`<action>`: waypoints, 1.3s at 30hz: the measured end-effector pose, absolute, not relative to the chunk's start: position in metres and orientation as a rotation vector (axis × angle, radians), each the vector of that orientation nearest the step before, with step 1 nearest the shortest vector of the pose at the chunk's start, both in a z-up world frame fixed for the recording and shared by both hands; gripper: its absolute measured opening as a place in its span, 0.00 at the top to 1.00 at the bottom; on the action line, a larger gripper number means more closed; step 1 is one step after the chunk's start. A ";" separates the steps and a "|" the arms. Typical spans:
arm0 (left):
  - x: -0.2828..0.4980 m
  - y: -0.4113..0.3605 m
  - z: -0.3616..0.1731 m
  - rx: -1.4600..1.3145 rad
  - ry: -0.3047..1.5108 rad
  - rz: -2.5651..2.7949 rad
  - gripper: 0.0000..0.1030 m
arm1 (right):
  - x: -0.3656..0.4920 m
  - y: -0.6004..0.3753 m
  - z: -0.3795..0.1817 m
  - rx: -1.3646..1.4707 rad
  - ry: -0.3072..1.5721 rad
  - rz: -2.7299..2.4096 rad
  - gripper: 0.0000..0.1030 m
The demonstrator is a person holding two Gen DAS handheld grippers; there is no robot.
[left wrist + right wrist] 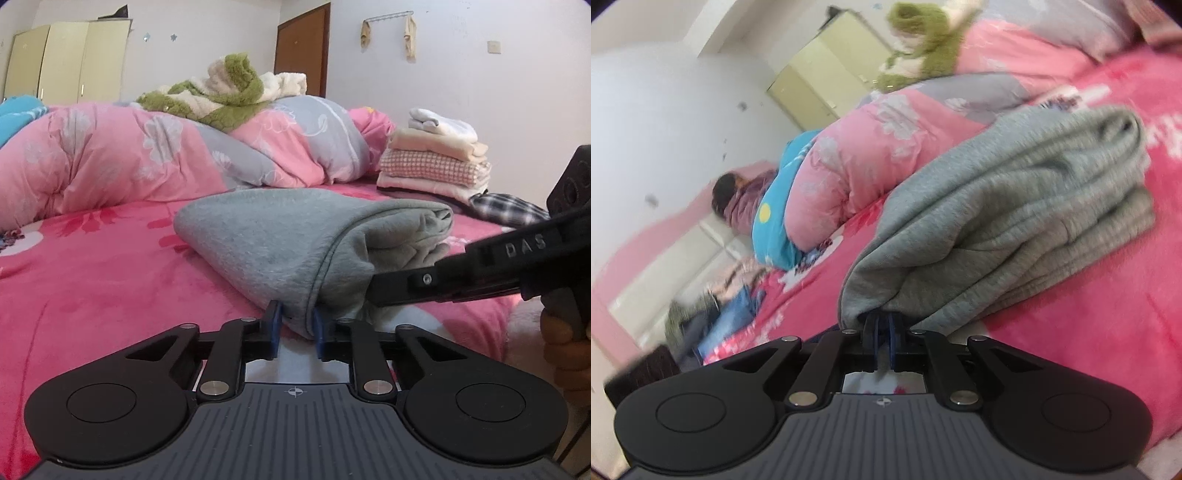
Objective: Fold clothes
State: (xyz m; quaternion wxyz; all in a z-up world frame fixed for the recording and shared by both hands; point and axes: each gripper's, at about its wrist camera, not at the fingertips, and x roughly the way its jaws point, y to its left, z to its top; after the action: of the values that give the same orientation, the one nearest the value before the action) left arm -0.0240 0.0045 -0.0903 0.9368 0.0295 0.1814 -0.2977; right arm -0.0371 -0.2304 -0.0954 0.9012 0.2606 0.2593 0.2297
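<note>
Left gripper point(295, 325) pinching grey garment point(258, 236) hem; right gripper point(882, 328) clamped on its edge. Risk: thick bundle ahead slips, fold unrolls onto bed point(92, 277).

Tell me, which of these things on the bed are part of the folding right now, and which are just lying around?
In use: grey garment, left gripper, right gripper.

Lying about: folded stack, pink quilt, green-and-cream fleece, checked cloth.

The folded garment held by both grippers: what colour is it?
Plain grey; the garment shows best in the left wrist view.
</note>
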 end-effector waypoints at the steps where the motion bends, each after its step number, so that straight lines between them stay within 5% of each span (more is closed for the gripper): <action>1: -0.024 0.005 -0.090 0.058 0.372 -0.611 0.85 | -0.039 -0.226 -0.093 0.494 0.535 0.487 0.91; 10: -0.023 0.011 -0.088 0.035 0.397 -0.625 0.87 | -0.049 -0.180 -0.080 0.096 0.505 0.528 0.81; 24: -0.026 0.003 -0.092 0.104 0.379 -0.611 0.87 | -0.043 -0.179 -0.087 0.072 0.469 0.449 0.85; 29: -0.027 -0.001 -0.091 0.102 0.362 -0.597 0.95 | -0.044 -0.168 -0.089 0.007 0.481 0.491 0.82; 39: -0.026 0.007 -0.088 0.038 0.336 -0.623 0.97 | -0.036 -0.170 -0.083 0.030 0.441 0.441 0.93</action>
State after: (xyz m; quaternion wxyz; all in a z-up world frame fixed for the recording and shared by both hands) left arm -0.0259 0.0074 -0.0881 0.9379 0.0187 0.1643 -0.3048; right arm -0.0361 -0.1695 -0.0835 0.9517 0.0146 0.2170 0.2168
